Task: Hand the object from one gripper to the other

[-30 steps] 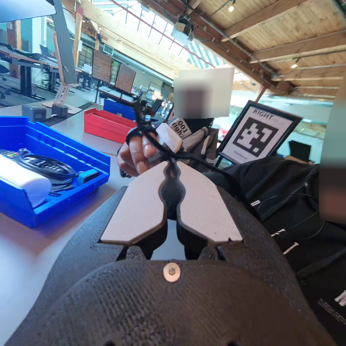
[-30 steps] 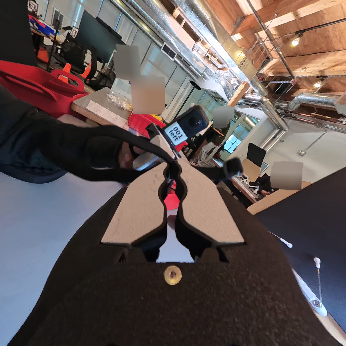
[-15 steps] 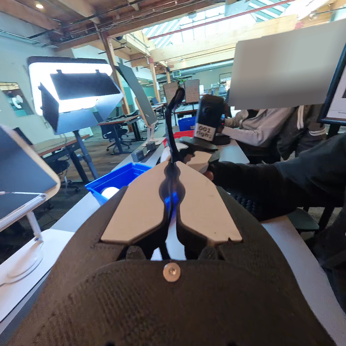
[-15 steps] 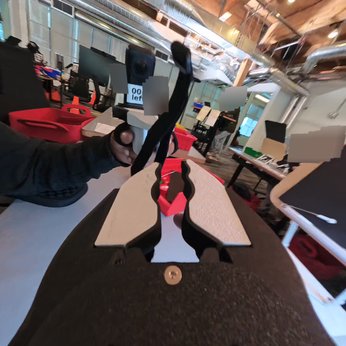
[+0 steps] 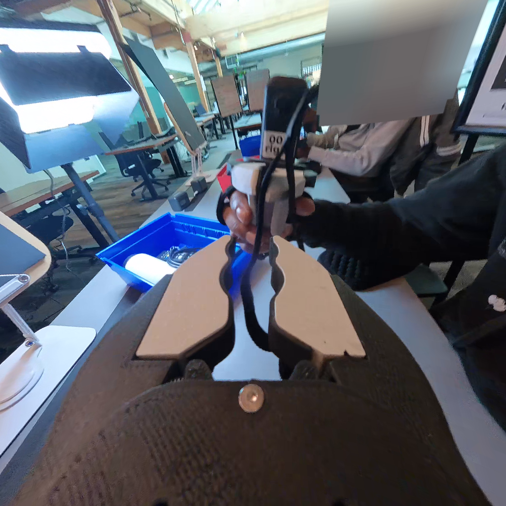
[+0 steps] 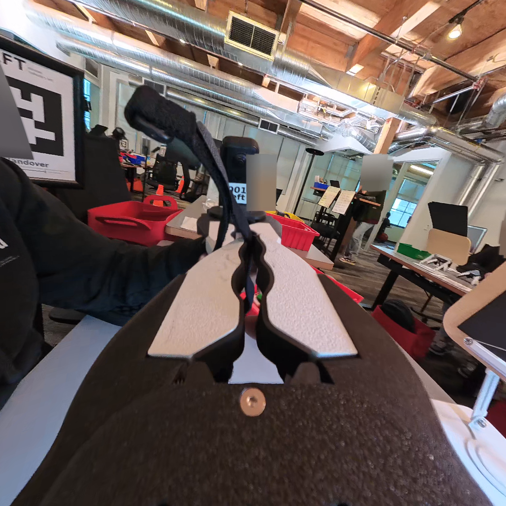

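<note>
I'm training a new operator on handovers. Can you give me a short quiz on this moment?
1. True or false: the left tongs are clamped on the black strap.
2. The blue bin holds: A) a white roll B) oranges C) mugs.
3. Fill in: the right tongs are ____ on the strap.

Key: 1 false, they stand open with the strap loose between them; 2 A; 3 shut.

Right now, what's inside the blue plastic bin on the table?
Inside the blue plastic bin lie a white cylinder and coiled black cables; the left tool hides the rest.
</note>
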`<state>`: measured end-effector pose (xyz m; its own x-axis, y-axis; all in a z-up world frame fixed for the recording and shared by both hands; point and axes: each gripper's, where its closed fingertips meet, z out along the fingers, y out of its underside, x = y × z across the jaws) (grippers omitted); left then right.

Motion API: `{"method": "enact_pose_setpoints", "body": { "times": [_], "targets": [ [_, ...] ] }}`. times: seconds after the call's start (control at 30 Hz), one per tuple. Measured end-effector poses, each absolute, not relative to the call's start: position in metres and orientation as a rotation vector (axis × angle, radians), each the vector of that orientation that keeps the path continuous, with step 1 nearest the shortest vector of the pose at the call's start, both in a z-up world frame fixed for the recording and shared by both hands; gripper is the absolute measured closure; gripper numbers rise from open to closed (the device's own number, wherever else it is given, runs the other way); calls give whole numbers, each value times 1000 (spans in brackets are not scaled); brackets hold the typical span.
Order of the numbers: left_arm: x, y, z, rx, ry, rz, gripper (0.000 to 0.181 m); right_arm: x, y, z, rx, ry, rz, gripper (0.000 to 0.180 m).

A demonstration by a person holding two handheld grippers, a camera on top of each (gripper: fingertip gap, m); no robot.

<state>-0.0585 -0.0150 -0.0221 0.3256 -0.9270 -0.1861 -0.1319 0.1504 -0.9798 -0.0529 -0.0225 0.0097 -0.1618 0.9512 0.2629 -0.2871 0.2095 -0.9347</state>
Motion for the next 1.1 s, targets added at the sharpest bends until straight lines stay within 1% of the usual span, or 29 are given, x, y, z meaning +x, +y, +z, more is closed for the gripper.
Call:
{"method": "enact_pose_setpoints", "body": {
  "times": [0.1,0.17,0.23,0.33,0.4,0.43,0.53,0.6,0.7,0.73,0.8,0.9,1.0,1.07,1.1],
  "targets": [
    [-49,-15,-29,-1289,1134,-720,178,-55,-27,7,-725,-1278,1274,176],
    [-50,-13,-25,-1287,1115,-694,178,-53,-23,10,-732,-1258,1261,176],
    [-52,-15,-18,-1270,1092,-700,178,-50,-20,12,-732,-1239,1270,170],
    [-52,-17,-17,-1269,1100,-698,178,-58,-23,0,-760,-1297,1271,162],
    [-48,-19,-20,-1273,1118,-695,179,-64,-27,-4,-752,-1310,1273,166],
    [-47,-19,-22,-1277,1125,-684,179,-64,-29,-3,-748,-1300,1284,176],
    [-50,-19,-23,-1283,1138,-676,176,-60,-30,-2,-742,-1324,1293,176],
    [-57,-13,-22,-1288,1118,-639,164,-53,-30,7,-715,-1288,1331,177],
    [-58,-11,-31,-1317,1153,-640,162,-45,-30,15,-691,-1268,1343,177],
    [-56,-11,-34,-1319,1163,-629,164,-45,-30,15,-685,-1268,1344,177],
    [-53,-8,-35,-1311,1158,-592,178,-44,-32,16,-675,-1271,1353,177],
    [-54,-6,-32,-1314,1128,-576,178,-43,-27,18,-684,-1242,1334,175],
    [-55,-6,-27,-1301,1106,-597,179,-51,-21,5,-735,-1284,1273,162],
    [-53,-8,-27,-1303,1111,-608,179,-58,-23,-3,-751,-1314,1268,161],
    [-53,-8,-28,-1305,1119,-604,179,-61,-23,-6,-755,-1320,1260,165]
  ]
}}
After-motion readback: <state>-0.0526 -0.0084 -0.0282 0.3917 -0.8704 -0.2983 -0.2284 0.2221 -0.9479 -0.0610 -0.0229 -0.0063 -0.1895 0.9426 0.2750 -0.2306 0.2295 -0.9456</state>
